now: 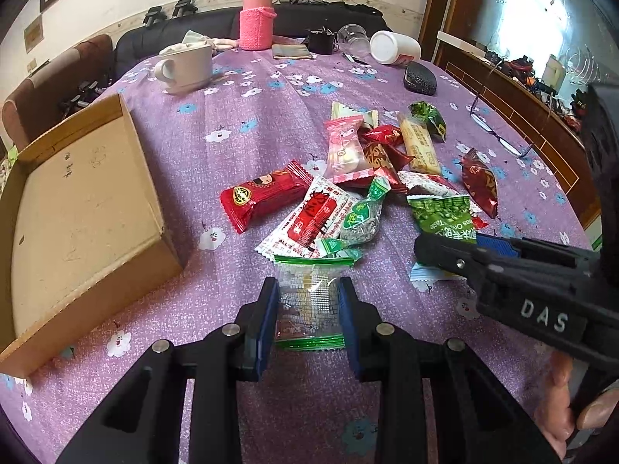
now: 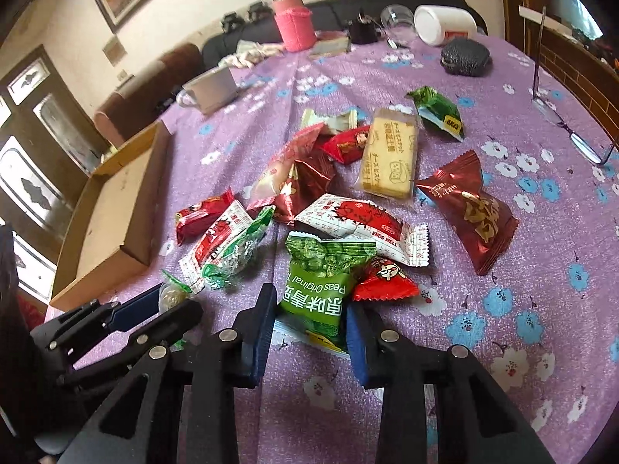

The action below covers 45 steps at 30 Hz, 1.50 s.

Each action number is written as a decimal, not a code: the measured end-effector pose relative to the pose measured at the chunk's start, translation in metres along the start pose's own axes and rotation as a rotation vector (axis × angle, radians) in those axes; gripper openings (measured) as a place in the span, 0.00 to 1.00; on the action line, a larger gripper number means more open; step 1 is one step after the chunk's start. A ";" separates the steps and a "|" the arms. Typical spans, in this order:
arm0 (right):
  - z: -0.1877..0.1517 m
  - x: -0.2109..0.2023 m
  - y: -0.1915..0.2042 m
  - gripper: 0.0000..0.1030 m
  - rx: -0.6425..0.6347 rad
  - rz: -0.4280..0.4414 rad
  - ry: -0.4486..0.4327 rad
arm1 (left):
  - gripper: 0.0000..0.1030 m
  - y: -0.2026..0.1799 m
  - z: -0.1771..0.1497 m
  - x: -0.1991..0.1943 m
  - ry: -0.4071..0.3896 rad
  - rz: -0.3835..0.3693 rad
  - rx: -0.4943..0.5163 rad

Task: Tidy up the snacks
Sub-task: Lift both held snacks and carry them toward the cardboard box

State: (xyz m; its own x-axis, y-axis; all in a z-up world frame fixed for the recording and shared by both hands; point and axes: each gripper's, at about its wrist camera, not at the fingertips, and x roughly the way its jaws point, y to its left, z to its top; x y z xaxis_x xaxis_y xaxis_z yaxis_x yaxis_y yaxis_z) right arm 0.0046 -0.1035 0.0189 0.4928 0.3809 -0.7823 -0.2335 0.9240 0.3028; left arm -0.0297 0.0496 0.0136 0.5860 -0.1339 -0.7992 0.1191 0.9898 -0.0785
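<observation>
Crowding the purple floral tablecloth [image 1: 271, 123], mixed snack packets lie beside an open brown cardboard box [image 1: 89, 208]. Left gripper [image 1: 309, 309] clamps a clear green-edged packet [image 1: 309, 301]; right gripper [image 2: 311, 321] pinches a green "Peas Original" bag [image 2: 321, 282].

Glossy plastic snack wrappers [image 2: 329, 270]; matt cardboard box [image 1: 89, 208]; woven cloth table cover [image 1: 232, 123] (floral print).

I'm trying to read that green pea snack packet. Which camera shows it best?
The right wrist view: the green pea packet lies front and centre between the right gripper fingers, print facing the camera. In the left wrist view the packet sits off to the side, its lower end hidden behind the right gripper.
</observation>
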 end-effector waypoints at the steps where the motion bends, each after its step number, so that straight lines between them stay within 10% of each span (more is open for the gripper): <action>1: -0.002 -0.001 0.001 0.35 -0.012 0.000 -0.015 | 0.29 0.000 0.000 0.000 -0.002 0.003 0.001; 45: -0.004 -0.017 0.011 0.35 -0.081 0.075 -0.121 | 0.29 0.009 0.000 -0.014 -0.076 0.036 -0.049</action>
State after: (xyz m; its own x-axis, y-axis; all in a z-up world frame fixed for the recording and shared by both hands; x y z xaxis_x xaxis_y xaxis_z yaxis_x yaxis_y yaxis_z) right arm -0.0103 -0.1001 0.0335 0.5677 0.4547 -0.6862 -0.3382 0.8889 0.3092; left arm -0.0365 0.0603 0.0243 0.6486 -0.1001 -0.7546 0.0585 0.9949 -0.0817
